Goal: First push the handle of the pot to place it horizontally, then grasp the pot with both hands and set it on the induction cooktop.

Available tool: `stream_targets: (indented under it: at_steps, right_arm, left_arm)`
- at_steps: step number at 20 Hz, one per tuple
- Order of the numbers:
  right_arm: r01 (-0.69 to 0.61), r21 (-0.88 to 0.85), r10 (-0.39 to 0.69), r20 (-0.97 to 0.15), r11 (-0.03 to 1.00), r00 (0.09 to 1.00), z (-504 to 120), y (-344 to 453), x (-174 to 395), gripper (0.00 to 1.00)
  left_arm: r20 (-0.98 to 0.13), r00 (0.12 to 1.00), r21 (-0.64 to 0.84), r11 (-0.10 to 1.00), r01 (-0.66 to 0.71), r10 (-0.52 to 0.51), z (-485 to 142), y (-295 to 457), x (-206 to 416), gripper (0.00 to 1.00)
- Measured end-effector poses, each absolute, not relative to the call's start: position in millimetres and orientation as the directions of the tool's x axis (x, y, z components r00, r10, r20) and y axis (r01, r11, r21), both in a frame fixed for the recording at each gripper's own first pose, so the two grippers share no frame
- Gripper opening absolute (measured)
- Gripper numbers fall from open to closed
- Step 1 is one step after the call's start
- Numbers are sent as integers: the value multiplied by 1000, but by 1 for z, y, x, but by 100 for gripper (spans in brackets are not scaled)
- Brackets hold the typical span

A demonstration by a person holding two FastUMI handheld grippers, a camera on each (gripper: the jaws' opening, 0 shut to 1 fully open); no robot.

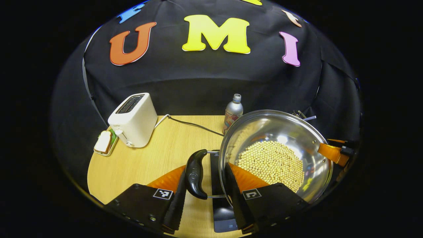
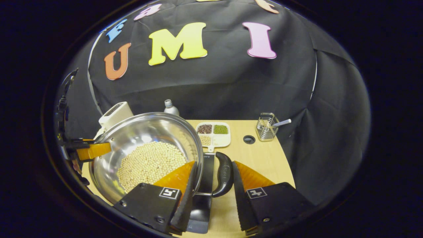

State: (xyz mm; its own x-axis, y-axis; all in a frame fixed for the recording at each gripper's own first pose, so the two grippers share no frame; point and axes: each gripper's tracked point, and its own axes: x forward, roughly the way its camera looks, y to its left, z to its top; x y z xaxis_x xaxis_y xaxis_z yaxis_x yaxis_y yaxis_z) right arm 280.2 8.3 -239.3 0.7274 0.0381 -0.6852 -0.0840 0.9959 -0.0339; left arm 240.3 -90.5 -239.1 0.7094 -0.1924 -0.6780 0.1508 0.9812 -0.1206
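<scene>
On a light wooden table point(image 1: 155, 158) before the black cloth wall, steel pot point(image 1: 297, 138) of soybeans point(image 1: 271, 163), left gripper point(image 1: 205, 201) and right gripper point(image 2: 211, 201) each spread around a side handle, white toaster point(image 1: 134, 119) behind.

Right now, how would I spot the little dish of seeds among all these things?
Start at the big shiny steel pot of pale beans and look past its rim toward the wall. There lies a white divided tray; unlike the wire basket beside it, it is flat, holding dark, green and pale seeds.
</scene>
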Motion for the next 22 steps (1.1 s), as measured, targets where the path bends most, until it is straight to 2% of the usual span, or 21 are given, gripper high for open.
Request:
stream_targets:
  at_steps: [6,13,15,16,17,20,21,22]
  right_arm:
    - [-76,-99,-7,-652,992,758,-265,4,285,58]
    - [-76,-52,21,-674,996,739,-303,7,291,60]
    - [-73,-64,8,-691,995,723,-322,3,289,60]
    - [-72,-61,11,-683,996,730,-326,3,290,58]
    - [-78,-48,26,-671,996,741,-321,4,291,60]
    - [-84,-53,26,-669,995,742,-324,2,293,65]
    - [-83,-56,24,-668,995,744,-324,2,293,67]
    - [-83,-57,25,-661,995,750,-323,2,294,66]
  left_arm:
    - [-692,694,-148,980,133,-199,-278,-96,249,61]
    - [-702,687,-142,982,122,-186,-308,-93,249,61]
    - [-730,655,-165,980,109,-196,-325,-95,243,61]
    - [-677,708,-158,979,125,-200,-320,-96,257,61]
    - [-699,687,-156,980,124,-199,-326,-95,254,61]
    - [-683,698,-178,976,125,-214,-321,-94,248,61]
    - [-686,695,-178,976,127,-216,-322,-94,248,72]
    - [-688,692,-177,975,133,-220,-322,-94,246,62]
